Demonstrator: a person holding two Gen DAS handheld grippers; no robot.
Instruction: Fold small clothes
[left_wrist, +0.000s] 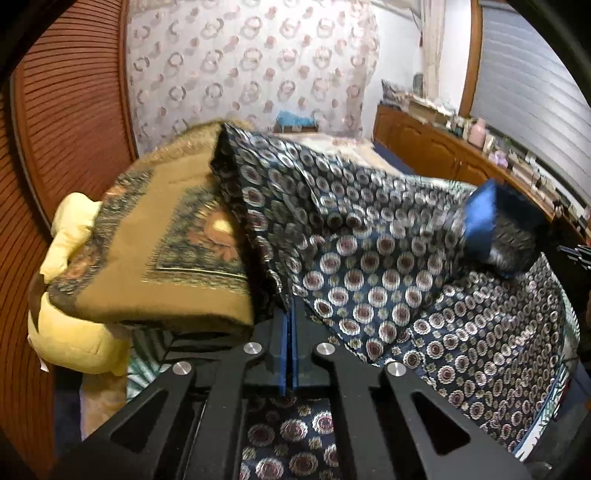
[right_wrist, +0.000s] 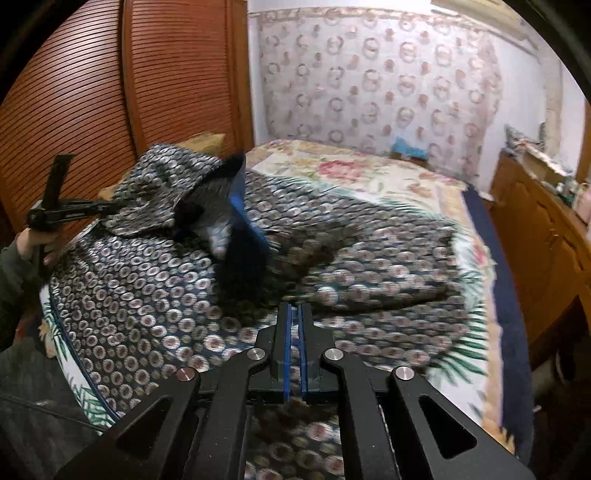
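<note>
A dark navy garment (right_wrist: 147, 295) with round silver and pink medallions lies spread over the bed. My left gripper (left_wrist: 290, 306) is shut on one edge of the garment (left_wrist: 351, 258), and the cloth rises steeply from its pads. In the right wrist view a hand (right_wrist: 27, 240) holds the left gripper (right_wrist: 112, 206), which lifts that corner. A sleeve with blue lining (right_wrist: 240, 221) hangs blurred over the garment's middle, also seen as the blue-lined sleeve (left_wrist: 487, 229). My right gripper (right_wrist: 294, 308) hovers over the cloth, its pads a narrow gap apart with nothing gripped.
The bed's floral cover (right_wrist: 369, 173) stretches beyond the garment. A folded ochre blanket (left_wrist: 166, 258) on yellow pillows (left_wrist: 74, 332) sits left of it. Louvred wooden doors (right_wrist: 74, 92) stand on the left, and a wooden cabinet (right_wrist: 535, 229) with clutter runs along the right.
</note>
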